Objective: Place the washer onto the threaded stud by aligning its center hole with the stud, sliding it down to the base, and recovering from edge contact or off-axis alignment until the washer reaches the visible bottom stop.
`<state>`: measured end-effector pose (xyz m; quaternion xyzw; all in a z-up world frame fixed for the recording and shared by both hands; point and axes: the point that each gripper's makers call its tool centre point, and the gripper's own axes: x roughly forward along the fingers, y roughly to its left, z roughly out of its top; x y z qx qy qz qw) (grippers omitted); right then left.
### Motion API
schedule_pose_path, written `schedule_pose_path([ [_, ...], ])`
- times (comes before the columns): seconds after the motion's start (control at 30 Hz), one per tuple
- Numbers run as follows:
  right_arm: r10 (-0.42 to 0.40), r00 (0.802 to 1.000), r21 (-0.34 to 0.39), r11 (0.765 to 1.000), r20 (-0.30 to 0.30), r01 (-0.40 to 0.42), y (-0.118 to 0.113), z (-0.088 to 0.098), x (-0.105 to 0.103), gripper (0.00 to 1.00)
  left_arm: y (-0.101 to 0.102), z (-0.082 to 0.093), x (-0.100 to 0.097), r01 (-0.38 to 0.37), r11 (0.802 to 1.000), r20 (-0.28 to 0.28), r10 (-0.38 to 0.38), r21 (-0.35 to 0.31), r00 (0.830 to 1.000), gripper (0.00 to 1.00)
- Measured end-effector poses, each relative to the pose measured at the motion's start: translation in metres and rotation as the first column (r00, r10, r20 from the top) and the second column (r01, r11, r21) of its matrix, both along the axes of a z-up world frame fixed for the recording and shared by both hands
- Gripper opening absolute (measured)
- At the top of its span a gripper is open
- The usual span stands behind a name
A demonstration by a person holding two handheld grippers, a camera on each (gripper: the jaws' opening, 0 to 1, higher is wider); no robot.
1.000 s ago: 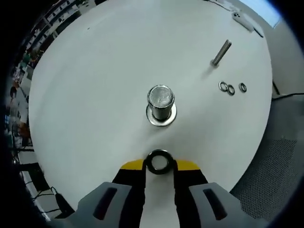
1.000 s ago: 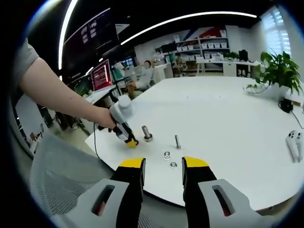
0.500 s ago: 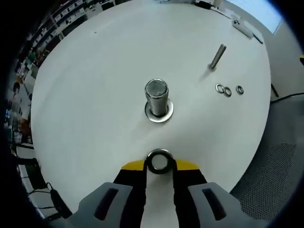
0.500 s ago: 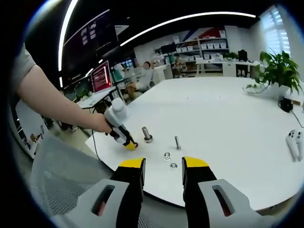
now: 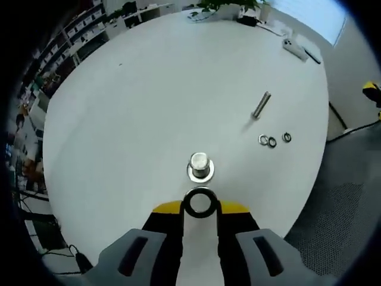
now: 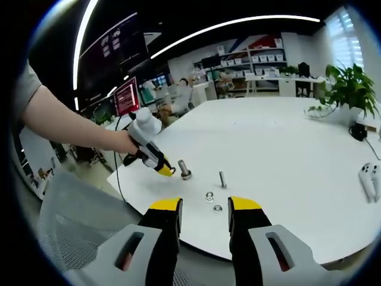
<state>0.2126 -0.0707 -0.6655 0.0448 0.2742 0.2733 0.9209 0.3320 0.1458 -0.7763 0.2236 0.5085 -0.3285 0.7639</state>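
Note:
A dark metal washer point(image 5: 199, 192) is pinched between the yellow tips of my left gripper point(image 5: 200, 207), which is shut on it. The threaded stud point(image 5: 200, 163) stands upright on the white round table point(image 5: 143, 95), just beyond the washer; the two are apart. From the right gripper view, a hand holds the left gripper point(image 6: 163, 169) tilted down, close to the left of the stud point(image 6: 184, 169) and near its top. My right gripper point(image 6: 204, 213) hangs open off the table's near edge, holding nothing.
A thinner bolt point(image 5: 261, 105) stands to the right of the stud, with three small washers point(image 5: 272, 142) lying near it. A white controller point(image 6: 370, 179) and a potted plant point(image 6: 348, 89) sit at the far right. A mesh chair point(image 6: 77, 232) is below left.
The left gripper has lifted away from the table with the washer in it. Its tip has come in close beside the stud's top. The right gripper has stayed put.

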Motion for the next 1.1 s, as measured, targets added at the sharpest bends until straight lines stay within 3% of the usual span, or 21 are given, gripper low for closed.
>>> schedule_pose_path([
  [0.23, 0.005, 1.000, 0.002, 1.000, 0.000, -0.005, 0.001, 0.000, 0.000, 0.33, 0.004, 0.019, 0.013, 0.042, 0.999, 0.031, -0.042, 0.007, 0.999, 0.18],
  [0.4, 0.004, 1.000, 0.001, 1.000, -0.001, -0.004, 0.001, 0.000, 0.000, 0.33, -0.007, 0.024, 0.016, 0.065, 0.998, 0.039, -0.065, 0.004, 0.997, 0.18],
  [0.63, -0.002, 1.000, 0.002, 1.000, -0.001, 0.002, 0.000, 0.000, 0.000, 0.33, -0.018, 0.019, 0.022, 0.151, 0.987, 0.040, -0.154, 0.060, 0.987, 0.18],
  [1.1, -0.014, 1.000, 0.003, 1.000, -0.001, 0.014, -0.002, 0.000, 0.001, 0.33, -0.026, -0.001, 0.023, 0.218, 0.970, -0.008, -0.218, 0.113, 0.976, 0.18],
])
